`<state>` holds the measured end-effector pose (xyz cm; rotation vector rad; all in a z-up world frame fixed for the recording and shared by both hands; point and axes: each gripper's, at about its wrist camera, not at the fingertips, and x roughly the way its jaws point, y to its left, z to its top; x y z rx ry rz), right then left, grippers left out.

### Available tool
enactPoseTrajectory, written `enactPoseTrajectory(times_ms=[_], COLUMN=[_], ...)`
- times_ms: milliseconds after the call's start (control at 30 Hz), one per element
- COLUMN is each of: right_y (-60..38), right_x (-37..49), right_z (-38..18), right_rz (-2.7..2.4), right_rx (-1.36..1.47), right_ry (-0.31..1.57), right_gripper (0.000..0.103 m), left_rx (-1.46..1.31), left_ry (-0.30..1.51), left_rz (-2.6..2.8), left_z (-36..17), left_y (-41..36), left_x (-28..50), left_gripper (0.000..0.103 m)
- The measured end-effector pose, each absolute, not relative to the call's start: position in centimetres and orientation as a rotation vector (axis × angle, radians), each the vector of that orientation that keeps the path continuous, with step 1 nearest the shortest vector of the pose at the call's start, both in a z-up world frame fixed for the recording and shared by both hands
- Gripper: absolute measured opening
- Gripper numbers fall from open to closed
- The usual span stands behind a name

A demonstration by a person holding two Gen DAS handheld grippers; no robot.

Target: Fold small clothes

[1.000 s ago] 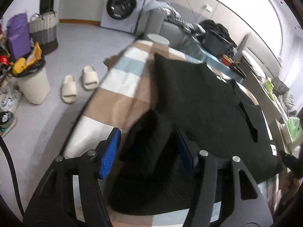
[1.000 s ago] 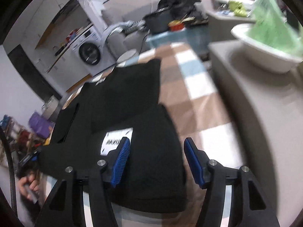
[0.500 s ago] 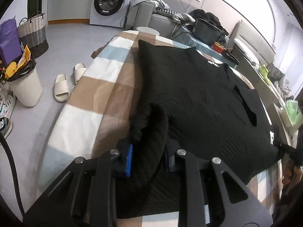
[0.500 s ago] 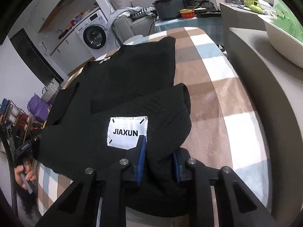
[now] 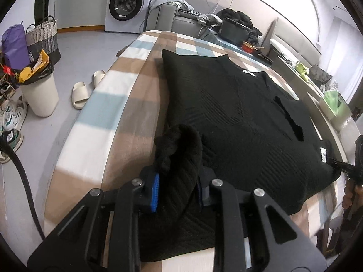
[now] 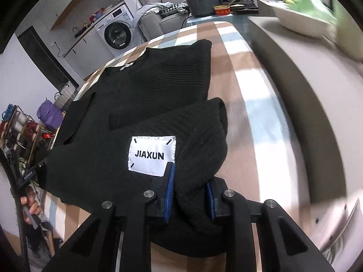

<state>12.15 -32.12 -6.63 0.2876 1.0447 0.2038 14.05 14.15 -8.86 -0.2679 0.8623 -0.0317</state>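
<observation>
A bunched near corner of the black knit sweater [image 5: 238, 117] is pinched by the left gripper [image 5: 177, 190], another by the right gripper [image 6: 189, 190], jaws nearly closed on cloth. The sweater is spread on the checked blanket [image 5: 118, 104]. Uneven pulls could skew the fold; thick knit could slip. Beyond the right gripper, a white patch [image 6: 152, 155] reads "JIAXUN".

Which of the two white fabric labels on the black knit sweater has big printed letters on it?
The large square white patch reading JIAXUN, beside the right gripper. The other, a small white tag at the collar of the black knit sweater, shows no readable print.
</observation>
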Motion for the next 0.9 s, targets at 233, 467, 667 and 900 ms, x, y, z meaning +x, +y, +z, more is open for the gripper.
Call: enactPoseTrajectory(times_ms=[233, 467, 667, 900], right_y=[-32.5, -32.1, -33.1, -33.4], right_x=[9.9, 10.0, 9.0, 8.0], right_z=[-6.6, -5.8, -3.3, -3.6], right_rz=[0.197, 0.171, 0.165, 0.225], right_rx=[0.289, 0.240, 0.242, 0.261], right_ry=[1.029, 0.997, 0.898, 0.951], right_gripper=[0.024, 0.032, 0.052, 0.056], left_rx=[-0.287, -0.263, -0.252, -0.229], left_ry=[0.856, 0.862, 0.831, 0.863], left_rz=[-0.040, -0.015, 0.014, -0.007], left_z=[-8.7, -8.0, -6.1, -5.6], left_y=[14.0, 14.0, 14.6, 14.9], left_x=[10.3, 10.6, 8.5, 5.6], left_gripper=[0.021, 0.023, 0.043, 0.056])
